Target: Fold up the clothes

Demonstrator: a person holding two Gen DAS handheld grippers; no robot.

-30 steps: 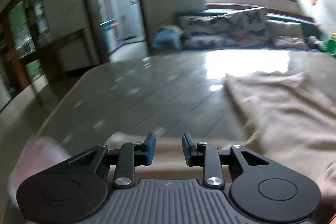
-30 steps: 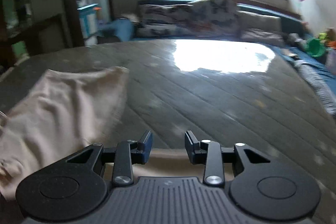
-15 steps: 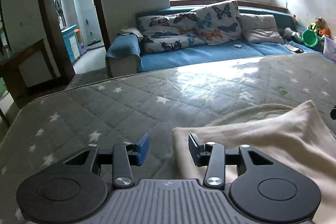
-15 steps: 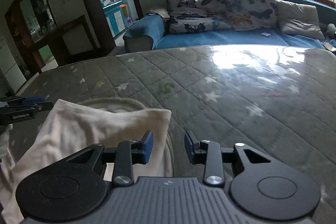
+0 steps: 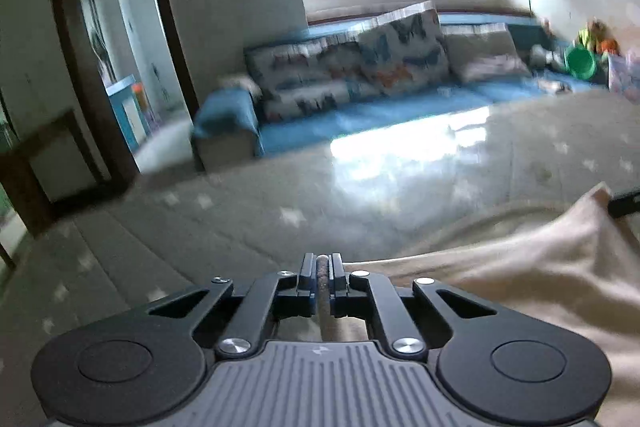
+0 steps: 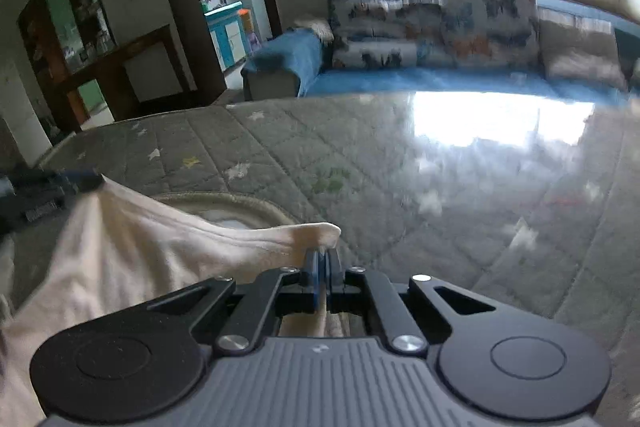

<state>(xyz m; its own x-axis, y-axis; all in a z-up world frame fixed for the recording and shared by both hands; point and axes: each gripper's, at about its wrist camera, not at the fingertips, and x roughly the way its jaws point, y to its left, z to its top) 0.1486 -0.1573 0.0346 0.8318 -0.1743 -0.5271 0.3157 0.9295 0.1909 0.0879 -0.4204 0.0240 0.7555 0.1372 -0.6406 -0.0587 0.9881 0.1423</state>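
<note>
The left gripper (image 5: 322, 269) has its jaws pressed together on a thin edge of the beige garment (image 5: 520, 267), a strip of cloth showing between the blue pads; from there the fabric runs away to the right, rising to a peaked corner at the far right edge of the left wrist view, where the dark tip of the right gripper (image 5: 624, 203) pinches it. The right gripper's own camera shows the same arrangement from the other side — its jaws closed tight on a pale bunched corner of the garment (image 6: 160, 247) that pokes out just above the fingertips (image 6: 322, 265), the cloth stretching leftward to a second raised corner held by the left gripper (image 6: 48, 187), blurred at the frame's edge. Between the two held corners the garment sags and lies on the grey quilted mattress (image 6: 400, 187), which is patterned with pale stars and catches a bright window reflection; a rounded, ribbed edge of the garment (image 6: 224, 201) lies flat on the mattress behind the lifted fold. Beyond the mattress stands a blue sofa (image 5: 360, 107) with butterfly-print cushions (image 6: 432, 23); both views are motion-blurred.
</note>
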